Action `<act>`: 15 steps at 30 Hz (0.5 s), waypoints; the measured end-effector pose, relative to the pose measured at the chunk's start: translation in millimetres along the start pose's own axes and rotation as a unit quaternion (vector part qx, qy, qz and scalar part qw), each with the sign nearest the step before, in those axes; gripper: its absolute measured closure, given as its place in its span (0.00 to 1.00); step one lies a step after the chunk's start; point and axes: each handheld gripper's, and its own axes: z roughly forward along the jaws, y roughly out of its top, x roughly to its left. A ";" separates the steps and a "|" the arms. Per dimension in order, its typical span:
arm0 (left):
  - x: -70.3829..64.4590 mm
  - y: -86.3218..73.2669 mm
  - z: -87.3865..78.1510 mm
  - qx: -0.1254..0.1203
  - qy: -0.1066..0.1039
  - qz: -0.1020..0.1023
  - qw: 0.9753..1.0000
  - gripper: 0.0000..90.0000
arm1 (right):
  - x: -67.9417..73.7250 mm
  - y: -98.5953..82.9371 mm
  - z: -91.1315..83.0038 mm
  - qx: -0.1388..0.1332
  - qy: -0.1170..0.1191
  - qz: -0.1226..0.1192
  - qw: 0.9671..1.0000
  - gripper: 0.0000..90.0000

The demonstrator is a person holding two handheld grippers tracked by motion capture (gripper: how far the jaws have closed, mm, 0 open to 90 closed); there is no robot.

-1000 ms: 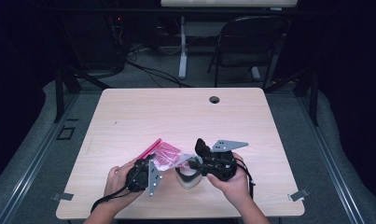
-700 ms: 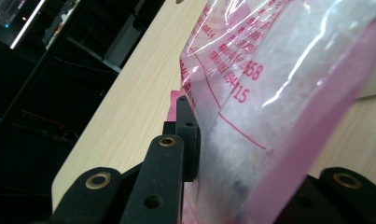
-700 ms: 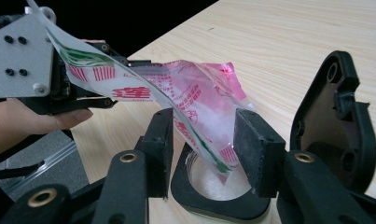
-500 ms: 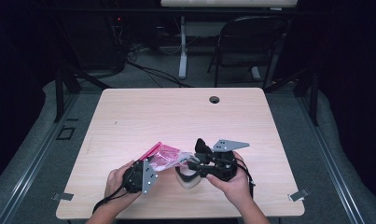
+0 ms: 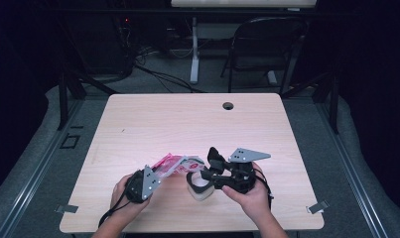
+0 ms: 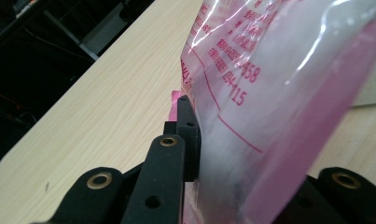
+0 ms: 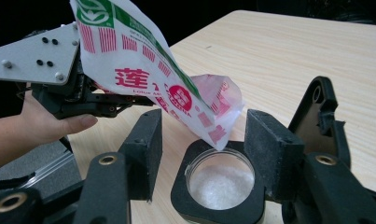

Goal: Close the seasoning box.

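My left gripper (image 5: 155, 174) is shut on the bottom of a pink and white plastic bag (image 5: 176, 164) and holds it tilted above the table (image 5: 187, 124). In the left gripper view the bag (image 6: 279, 93) is pinched against the black pad (image 6: 188, 135). The bag's open corner (image 7: 218, 135) hangs just over a small round jar (image 7: 220, 182) with a black collar and white granules inside. My right gripper (image 7: 209, 135) straddles that jar, jaws open, with a small gap at the left pad. From above, the jar (image 5: 200, 192) sits at the right gripper's (image 5: 201, 174) tips near the front edge.
A round cable hole (image 5: 228, 105) sits near the table's far edge. Beyond the table stand a dark folding chair (image 5: 267, 44) and a white desk leg (image 5: 194, 49). The floor around is grey.
The left gripper has shifted slightly right and turned, bringing the bag's open end over the jar. The right gripper and jar have stayed in place.
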 end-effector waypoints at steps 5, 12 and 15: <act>8.7 -4.5 -1.3 -0.006 -0.006 -0.039 0.999 0.93 | -0.8 0.6 -2.4 -0.016 -0.004 0.003 1.000 0.51; 21.0 -9.2 -3.8 -0.016 -0.012 -0.082 0.996 0.94 | -2.8 -0.3 -4.0 -0.014 -0.011 0.005 1.000 0.51; 26.4 -11.7 -4.9 -0.020 -0.012 -0.103 0.994 0.93 | -3.9 -0.9 -3.9 -0.011 -0.016 0.005 1.000 0.51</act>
